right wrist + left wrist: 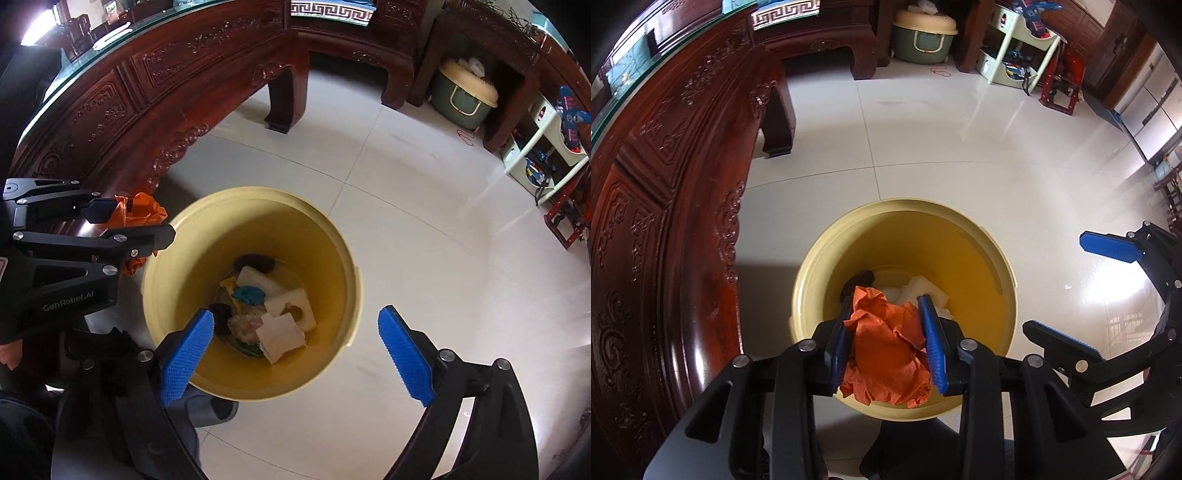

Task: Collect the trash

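My left gripper (885,301) is shut on a crumpled orange paper (886,350) and holds it over the near side of a yellow bucket (820,251). Seen from the right wrist, that left gripper (138,219) and its orange paper (147,208) hang at the yellow bucket's (343,258) left rim. Inside lie white foam pieces (291,306), a teal scrap (249,295) and folded white paper (280,338). Open, with nothing between its fingers, my right gripper (296,315) stands above the bucket's near right part. In the left wrist view this right gripper (1056,283) is off to the bucket's right.
A carved dark-red wooden table (665,184) curves along the left of the pale tiled floor. A green and cream lidded container (923,37), a white shelf with toys (1015,55) and a red stool (1060,88) stand at the back. A person's shoe (218,410) is beside the bucket.
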Action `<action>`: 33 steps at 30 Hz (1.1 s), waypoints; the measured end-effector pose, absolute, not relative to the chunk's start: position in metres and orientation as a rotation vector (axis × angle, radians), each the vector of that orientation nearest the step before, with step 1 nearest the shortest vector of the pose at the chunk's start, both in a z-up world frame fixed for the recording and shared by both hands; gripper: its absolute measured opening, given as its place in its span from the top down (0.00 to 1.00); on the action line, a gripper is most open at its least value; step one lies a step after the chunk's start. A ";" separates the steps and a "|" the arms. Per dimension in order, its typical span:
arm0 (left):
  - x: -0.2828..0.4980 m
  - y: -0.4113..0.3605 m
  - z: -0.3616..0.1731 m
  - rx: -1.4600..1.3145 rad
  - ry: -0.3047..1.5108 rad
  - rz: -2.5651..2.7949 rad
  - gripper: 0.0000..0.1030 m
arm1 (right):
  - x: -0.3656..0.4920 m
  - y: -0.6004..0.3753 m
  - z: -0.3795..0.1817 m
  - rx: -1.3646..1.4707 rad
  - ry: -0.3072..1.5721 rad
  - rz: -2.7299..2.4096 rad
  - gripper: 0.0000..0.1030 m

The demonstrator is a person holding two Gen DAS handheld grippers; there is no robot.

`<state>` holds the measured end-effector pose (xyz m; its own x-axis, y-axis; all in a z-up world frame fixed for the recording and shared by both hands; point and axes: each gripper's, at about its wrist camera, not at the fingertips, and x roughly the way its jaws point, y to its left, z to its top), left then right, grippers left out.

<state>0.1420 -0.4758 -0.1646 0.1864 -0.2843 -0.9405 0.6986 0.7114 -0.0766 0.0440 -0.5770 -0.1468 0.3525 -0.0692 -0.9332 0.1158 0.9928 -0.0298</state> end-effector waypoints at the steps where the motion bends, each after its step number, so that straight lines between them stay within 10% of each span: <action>1: 0.140 -0.479 -0.165 0.420 1.195 -0.727 0.65 | 0.043 -0.579 -0.147 0.044 1.205 -0.126 0.15; 33: 0.125 -0.457 -0.112 0.375 1.058 -0.733 0.24 | 0.017 -0.580 -0.106 0.041 1.116 -0.221 0.15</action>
